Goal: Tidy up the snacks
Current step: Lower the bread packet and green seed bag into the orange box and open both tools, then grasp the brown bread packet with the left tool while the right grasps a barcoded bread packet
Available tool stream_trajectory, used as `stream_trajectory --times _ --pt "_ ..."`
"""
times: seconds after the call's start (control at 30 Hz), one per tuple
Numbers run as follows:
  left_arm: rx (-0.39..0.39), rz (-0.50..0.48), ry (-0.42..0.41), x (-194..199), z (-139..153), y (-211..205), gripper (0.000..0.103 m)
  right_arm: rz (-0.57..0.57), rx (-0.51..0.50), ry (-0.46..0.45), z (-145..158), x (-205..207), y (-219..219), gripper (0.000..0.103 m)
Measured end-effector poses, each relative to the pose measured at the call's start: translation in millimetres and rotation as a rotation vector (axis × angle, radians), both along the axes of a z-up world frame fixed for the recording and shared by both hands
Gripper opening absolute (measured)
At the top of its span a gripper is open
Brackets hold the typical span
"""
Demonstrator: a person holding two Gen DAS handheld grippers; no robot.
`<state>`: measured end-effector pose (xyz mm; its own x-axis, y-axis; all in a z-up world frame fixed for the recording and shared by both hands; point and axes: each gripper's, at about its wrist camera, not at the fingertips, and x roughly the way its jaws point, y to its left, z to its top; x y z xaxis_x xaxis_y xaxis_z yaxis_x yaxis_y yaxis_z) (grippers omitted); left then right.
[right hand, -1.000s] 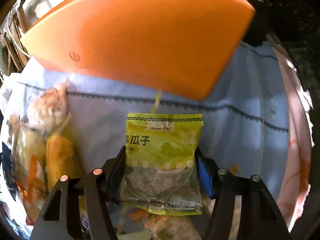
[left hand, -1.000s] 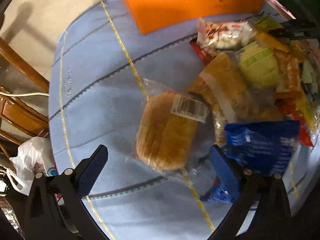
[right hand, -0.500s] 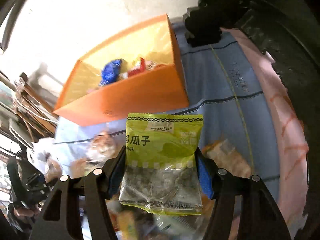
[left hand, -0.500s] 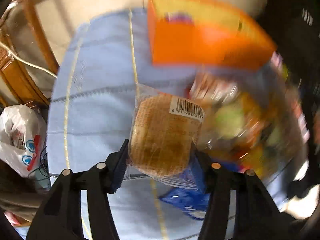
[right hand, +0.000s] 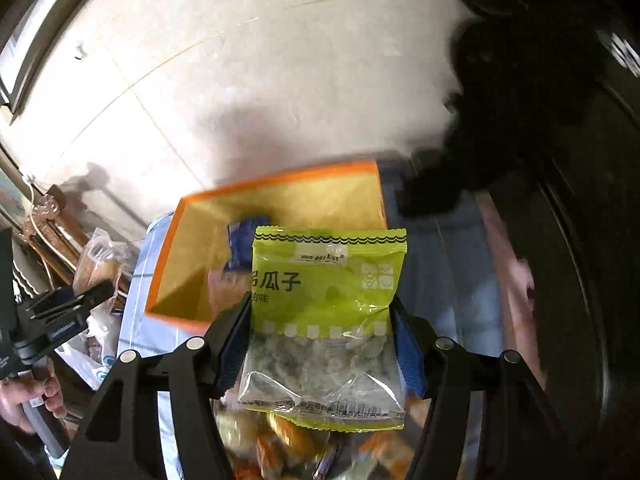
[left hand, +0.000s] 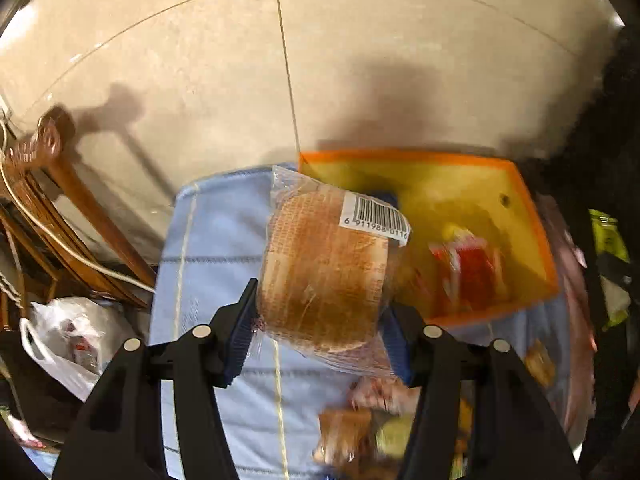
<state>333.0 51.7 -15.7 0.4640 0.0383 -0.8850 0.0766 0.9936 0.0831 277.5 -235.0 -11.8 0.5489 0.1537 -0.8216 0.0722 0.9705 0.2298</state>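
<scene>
A: Left view, item by item, please

B: My left tongs (left hand: 320, 336): clamped on the wrapped bread (left hand: 324, 268), one blue pad on each flank, barcode label facing me. It hangs in the air above the surface (left hand: 216, 240), which wears a pale blue cloth with yellow lines. Far left I log a wooden chair (left hand: 72, 216) and a white plastic bag (left hand: 68, 336) down by the floor. Just right of the bread: orange box (left hand: 536, 232), open at the top, yellow inside, a red packet (left hand: 468, 264) lying in it. Below the tongs, a blurred heap of snacks (left hand: 384, 432) on the cloth

A: And the right view?

B: Far left there, the other tool with the same bread at its tip. Next the orange box (right hand: 168, 280), a blue packet (right hand: 240, 248) showing inside. Centre: my right tongs (right hand: 324, 344), closed on the green seed packet (right hand: 328, 312), held upright and raised, its top edge overlapping the box in my line of sight. More loose snacks (right hand: 288, 448) lie blurred beneath it. To the right, blue cloth, then something dark I cannot identify
</scene>
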Motion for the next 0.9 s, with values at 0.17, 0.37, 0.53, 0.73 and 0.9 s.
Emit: stream_trajectory --times 0.17,0.37,0.53,0.73,0.9 --pt "0.017 0.045 0.035 40.9 -2.8 -16.1 0.055 0.01 -0.023 0.018 5.3 41.4 5.6 0.064" --pt "-0.066 0.024 0.034 42.9 -9.9 -10.9 0.096 -0.003 -0.061 0.07 -7.3 54.9 15.4 0.076" --pt "-0.004 -0.004 0.034 27.1 -21.6 -2.8 0.099 0.026 -0.142 0.046 -9.1 37.0 16.4 0.099" --pt "0.077 -0.161 0.115 -62.6 -68.2 13.6 0.099 0.125 -0.2 0.097 -66.5 -55.7 -29.6 0.099" --pt "0.167 -0.24 0.214 -128.4 -112.8 35.5 0.099 0.113 -0.217 0.211 -159.7 -108.1 -80.0 0.097"
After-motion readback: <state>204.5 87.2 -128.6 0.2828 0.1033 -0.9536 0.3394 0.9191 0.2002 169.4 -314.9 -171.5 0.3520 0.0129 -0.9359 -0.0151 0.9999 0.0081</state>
